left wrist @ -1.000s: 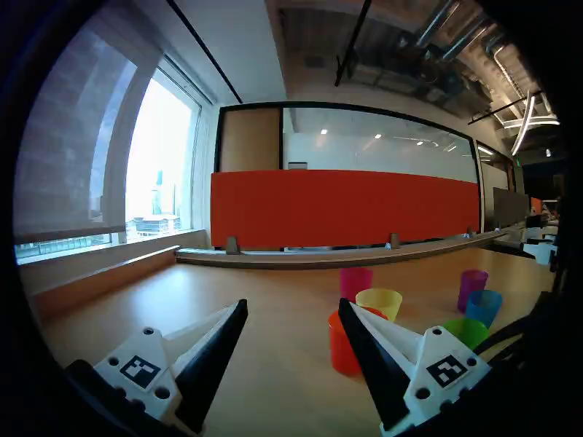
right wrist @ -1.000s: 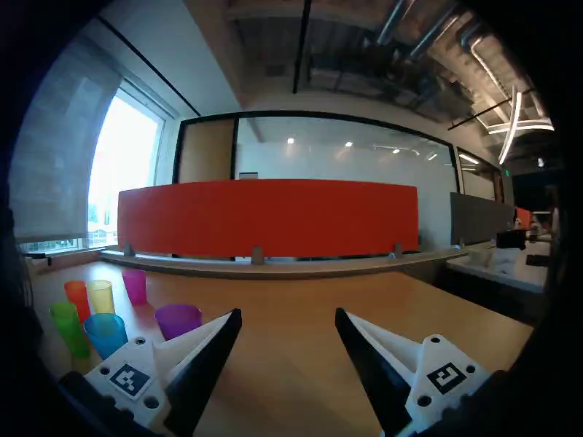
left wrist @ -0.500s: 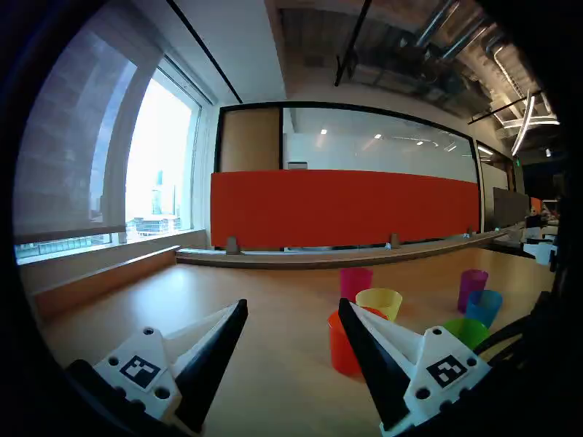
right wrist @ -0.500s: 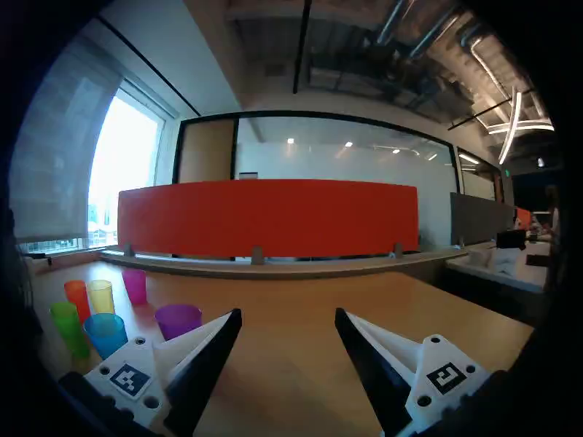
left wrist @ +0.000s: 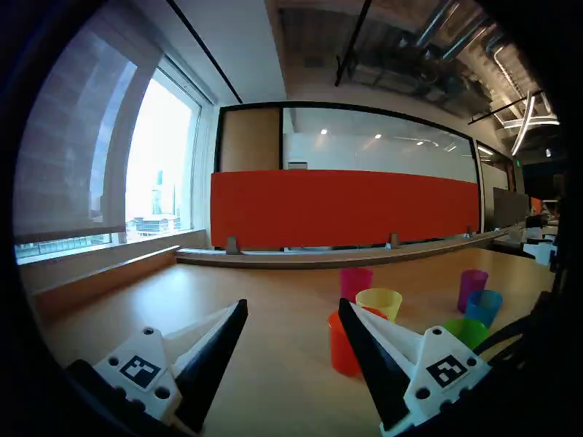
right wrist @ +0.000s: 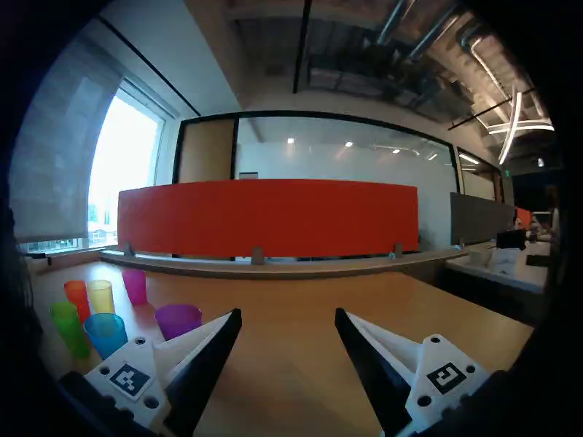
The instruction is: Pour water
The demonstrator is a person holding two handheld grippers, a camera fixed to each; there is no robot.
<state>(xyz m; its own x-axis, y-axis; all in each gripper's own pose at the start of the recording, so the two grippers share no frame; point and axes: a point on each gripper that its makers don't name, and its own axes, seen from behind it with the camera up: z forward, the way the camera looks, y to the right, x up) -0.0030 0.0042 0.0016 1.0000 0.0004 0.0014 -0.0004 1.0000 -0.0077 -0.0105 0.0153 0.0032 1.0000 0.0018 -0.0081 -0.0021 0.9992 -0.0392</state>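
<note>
Several coloured plastic cups stand on a wooden table. In the left gripper view an orange cup (left wrist: pixel 339 349) sits just behind my right finger, with a yellow cup (left wrist: pixel 379 301), a pink cup (left wrist: pixel 355 282), a purple cup (left wrist: pixel 472 287), a blue cup (left wrist: pixel 484 306) and a green cup (left wrist: pixel 466 331) beyond. My left gripper (left wrist: pixel 292 313) is open and holds nothing. In the right gripper view the same group stands at the left: orange cup (right wrist: pixel 76 298), yellow cup (right wrist: pixel 100 296), pink cup (right wrist: pixel 134 285), green cup (right wrist: pixel 68 328), blue cup (right wrist: pixel 106 333), purple cup (right wrist: pixel 178 320). My right gripper (right wrist: pixel 287 320) is open, empty.
A red divider panel (left wrist: pixel 342 207) stands along the table's far edge (left wrist: pixel 328 258). A window ledge (left wrist: pixel 95 266) runs along the left. Bare wood (right wrist: pixel 350 306) stretches ahead of the right gripper. Another desk (right wrist: pixel 503 273) lies at the far right.
</note>
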